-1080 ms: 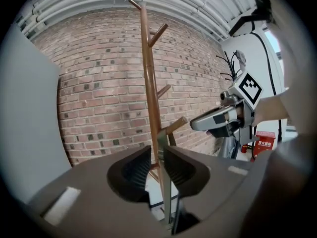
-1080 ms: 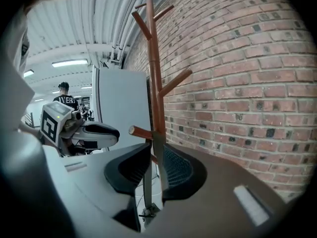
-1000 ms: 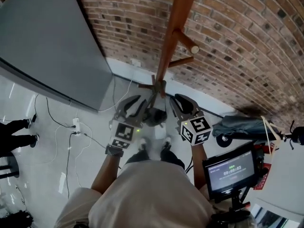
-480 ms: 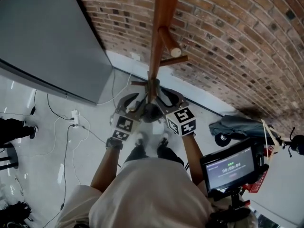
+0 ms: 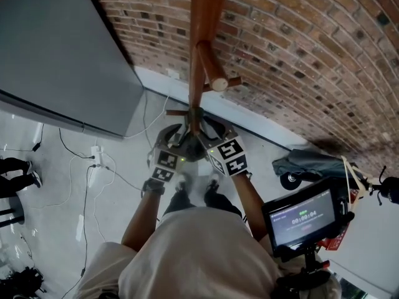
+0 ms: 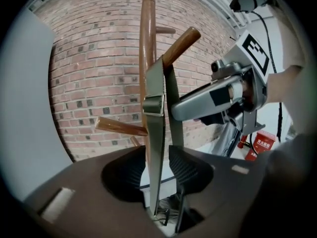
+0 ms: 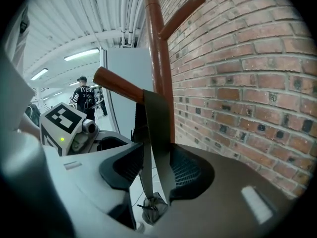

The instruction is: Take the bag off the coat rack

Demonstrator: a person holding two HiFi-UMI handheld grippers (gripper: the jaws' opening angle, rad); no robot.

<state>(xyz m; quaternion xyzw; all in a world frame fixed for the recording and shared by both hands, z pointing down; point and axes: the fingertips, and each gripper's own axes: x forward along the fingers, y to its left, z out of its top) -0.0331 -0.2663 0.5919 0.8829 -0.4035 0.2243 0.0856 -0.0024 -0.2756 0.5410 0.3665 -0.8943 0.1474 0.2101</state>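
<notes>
Olive webbing, soft and floppy by the look of it: the bag's strap [image 6: 154, 133] was looped over a peg [image 6: 181, 41] on the coat rack [image 5: 204, 36]. The bag [image 7: 151, 208] dangled at 6 o'clock. The jaws of the left gripper [image 6: 158, 170] and right gripper [image 7: 153, 165] were opening, with the strap loose between them. It seemed light, so I'd pinch the strap just under the peg.

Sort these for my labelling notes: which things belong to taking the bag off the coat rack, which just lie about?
Job: bag strap, coat rack, peg, left gripper and right gripper, jaws opening around the strap.
Lying about: floor cables, screen.
</notes>
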